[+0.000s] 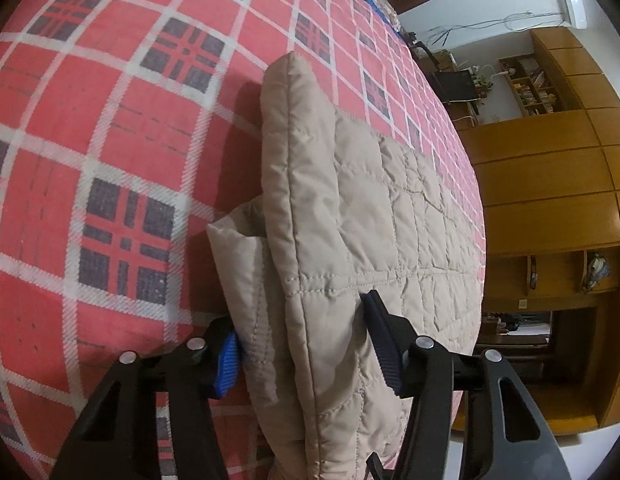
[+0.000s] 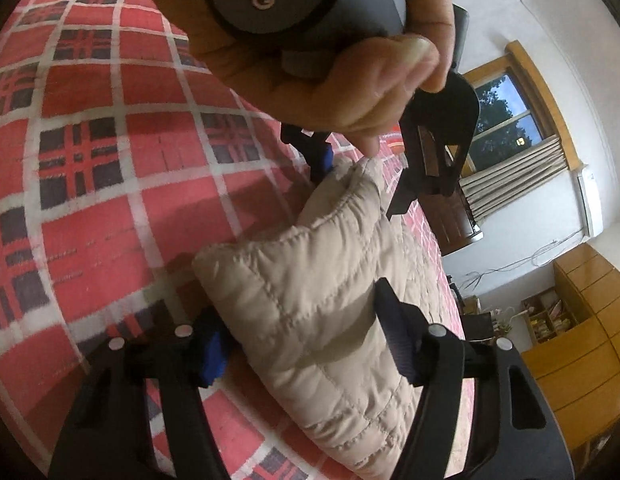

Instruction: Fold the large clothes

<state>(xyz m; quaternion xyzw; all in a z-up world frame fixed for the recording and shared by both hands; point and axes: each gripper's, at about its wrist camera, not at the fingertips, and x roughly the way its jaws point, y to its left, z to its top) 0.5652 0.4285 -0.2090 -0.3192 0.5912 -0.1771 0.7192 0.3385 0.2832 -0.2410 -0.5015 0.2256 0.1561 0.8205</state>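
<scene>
A beige quilted jacket lies folded into a thick bundle on a red plaid bedsheet. My left gripper straddles its near edge, blue pads pressed into the padding on both sides, jaws held wide by the bulk. In the right wrist view the jacket runs away from me, with my right gripper clamped on this end. The left gripper holds the far corner, which stands raised off the bedsheet. A person's hand grips the left gripper's handle from above.
The bed's far edge runs just beyond the jacket. Past it stand wooden wardrobes and open shelves. A curtained window and a dark chair are at the bed's other end. Plaid sheet stretches wide to the left.
</scene>
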